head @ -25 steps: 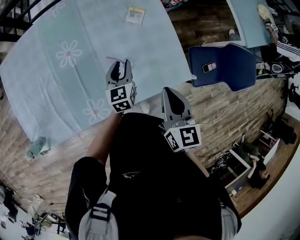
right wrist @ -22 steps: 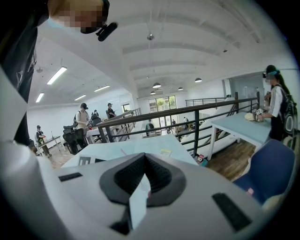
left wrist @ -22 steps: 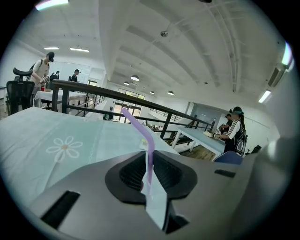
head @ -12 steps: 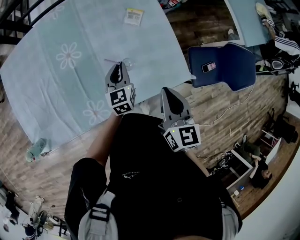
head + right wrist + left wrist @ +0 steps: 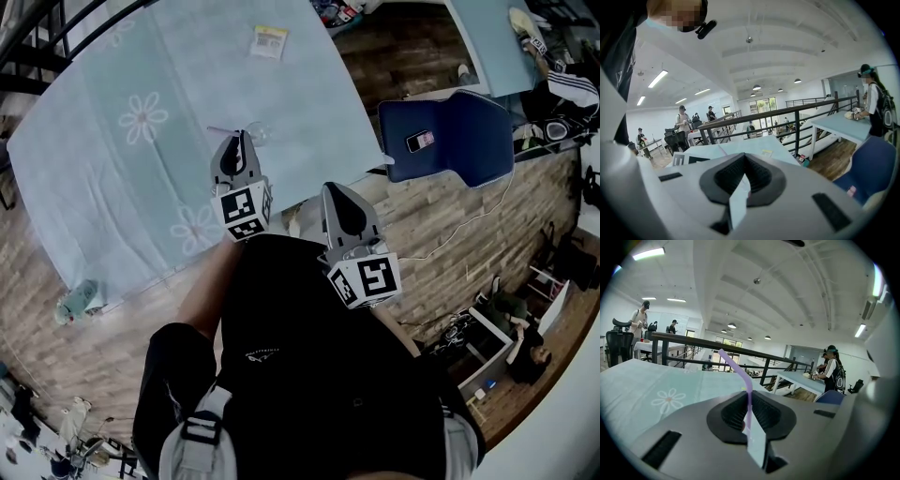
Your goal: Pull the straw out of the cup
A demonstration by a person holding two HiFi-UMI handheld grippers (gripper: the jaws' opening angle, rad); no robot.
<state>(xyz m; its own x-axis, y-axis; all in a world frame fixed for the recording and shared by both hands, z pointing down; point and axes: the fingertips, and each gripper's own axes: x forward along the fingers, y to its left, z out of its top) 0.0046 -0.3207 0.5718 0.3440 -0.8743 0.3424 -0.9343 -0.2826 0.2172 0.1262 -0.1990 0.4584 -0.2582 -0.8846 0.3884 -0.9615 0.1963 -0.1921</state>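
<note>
Clamping the purple straw [image 5: 735, 367], the left gripper [image 5: 749, 398] has its dark ribbed jaws drawn narrow, with both pads pressed on the straight lower part. Above the pads the straw rises, bends, and slants toward the upper left of the left gripper view. Its lower end is hidden behind the jaws, so that view does not show whether it is in the cup.

In the head view the left gripper [image 5: 237, 141] sits left of centre and points toward the top of the frame, over the near edge of the table [image 5: 112, 216]. The table wears a pale blue cloth printed with white daisies. Just past the tips, to their upper right, a faint clear shape looks like the cup [image 5: 262, 134], though it is too small and pale to read well. A small yellow and white packet [image 5: 269, 41] lies well beyond it, near the top of the frame.

The right gripper [image 5: 337, 192] hangs to the right of the left one, beyond the table's edge and over the wooden floor [image 5: 422, 225]. Its own view shows the right gripper [image 5: 743, 164] with jaws together and nothing between them.

A dark blue chair [image 5: 459, 131] stands at the upper right, with a phone [image 5: 419, 142] lying on its seat.
</note>
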